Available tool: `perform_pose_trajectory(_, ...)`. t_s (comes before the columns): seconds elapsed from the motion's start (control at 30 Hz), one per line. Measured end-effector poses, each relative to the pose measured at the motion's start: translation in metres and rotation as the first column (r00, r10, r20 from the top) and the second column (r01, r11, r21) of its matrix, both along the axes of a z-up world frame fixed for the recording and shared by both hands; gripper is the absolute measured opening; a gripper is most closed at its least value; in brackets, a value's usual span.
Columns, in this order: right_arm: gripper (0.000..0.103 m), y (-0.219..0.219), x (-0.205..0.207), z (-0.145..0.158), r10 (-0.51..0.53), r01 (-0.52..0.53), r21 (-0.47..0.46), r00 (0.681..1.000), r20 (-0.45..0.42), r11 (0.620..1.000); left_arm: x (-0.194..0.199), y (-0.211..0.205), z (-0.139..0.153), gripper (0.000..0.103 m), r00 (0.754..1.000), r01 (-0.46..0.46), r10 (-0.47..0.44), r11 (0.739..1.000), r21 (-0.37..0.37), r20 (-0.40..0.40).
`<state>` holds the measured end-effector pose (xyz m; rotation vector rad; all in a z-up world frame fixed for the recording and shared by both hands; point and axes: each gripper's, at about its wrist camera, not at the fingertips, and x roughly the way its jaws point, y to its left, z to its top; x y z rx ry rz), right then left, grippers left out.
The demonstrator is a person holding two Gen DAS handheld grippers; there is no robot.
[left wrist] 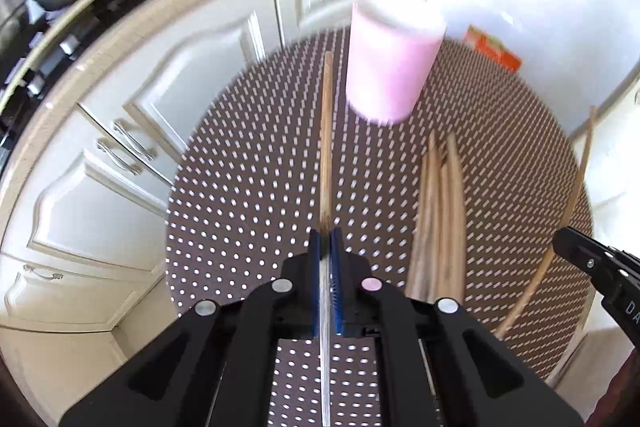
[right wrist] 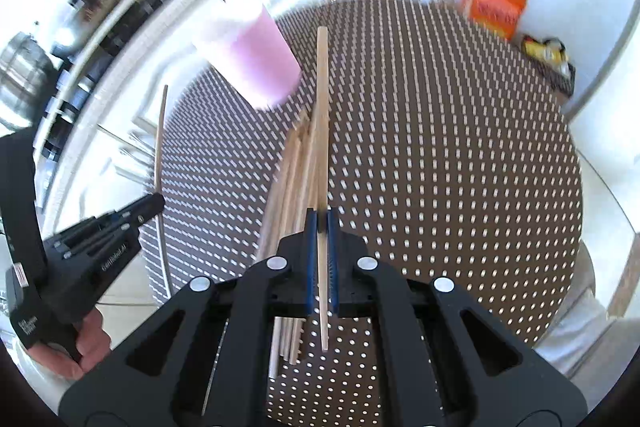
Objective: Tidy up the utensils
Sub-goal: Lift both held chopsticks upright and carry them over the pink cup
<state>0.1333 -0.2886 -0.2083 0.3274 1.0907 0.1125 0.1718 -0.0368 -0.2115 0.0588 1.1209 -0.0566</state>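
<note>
Chopsticks held, one in each gripper, above the dotted brown table (left wrist: 240, 167).
Left gripper (left wrist: 326, 239) jaws are closed on one chopstick (left wrist: 327, 131); right gripper (right wrist: 321, 219) jaws pinch another chopstick (right wrist: 322, 115). Loose chopsticks (left wrist: 440, 219) lie right of the left jaws, pink cup (left wrist: 390, 59) stands ahead.

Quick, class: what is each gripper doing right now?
Left gripper: closed on one chopstick.
Right gripper: closed on another chopstick.

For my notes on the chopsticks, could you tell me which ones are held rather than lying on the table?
Two are lifted: one chopstick clamped in the left gripper, another chopstick in the right gripper. The bundle lies loose.
</note>
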Motion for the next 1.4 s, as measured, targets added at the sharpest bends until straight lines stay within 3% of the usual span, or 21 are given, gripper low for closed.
perform_pose_trajectory(0.23,0.005,-0.018,-0.022,0.061,0.012,-0.012,0.000,0.987,0.163,1.000,0.010,-0.024,0.047,0.006,0.990,-0.054,0.061,0.997,-0.054,0.131)
perform_pose_trajectory(0.43,0.005,-0.021,-0.034,0.105,0.019,-0.022,0.011,0.962,0.273,1.000,0.002,-0.031,0.091,0.006,0.962,-0.077,0.101,0.992,-0.103,0.254)
perform_pose_trajectory(0.7,0.005,-0.010,-0.006,0.154,0.015,-0.030,0.034,0.926,0.376,0.999,0.005,-0.046,0.159,0.006,0.891,-0.077,0.124,0.989,-0.124,0.436)
perform_pose_trajectory(0.9,0.005,-0.009,0.012,0.179,0.033,-0.058,0.044,0.898,0.440,0.997,0.029,-0.046,0.190,0.006,0.842,-0.075,0.152,0.983,-0.167,0.518)
perform_pose_trajectory(1.13,0.005,-0.001,0.055,0.184,0.028,-0.058,0.052,0.893,0.449,0.997,0.078,-0.043,0.193,0.006,0.815,-0.052,0.168,0.974,-0.219,0.555)
perform_pose_trajectory(1.4,0.005,0.010,0.111,0.167,0.018,-0.047,0.062,0.914,0.406,0.997,0.146,-0.047,0.165,0.006,0.838,-0.026,0.149,0.972,-0.235,0.525)
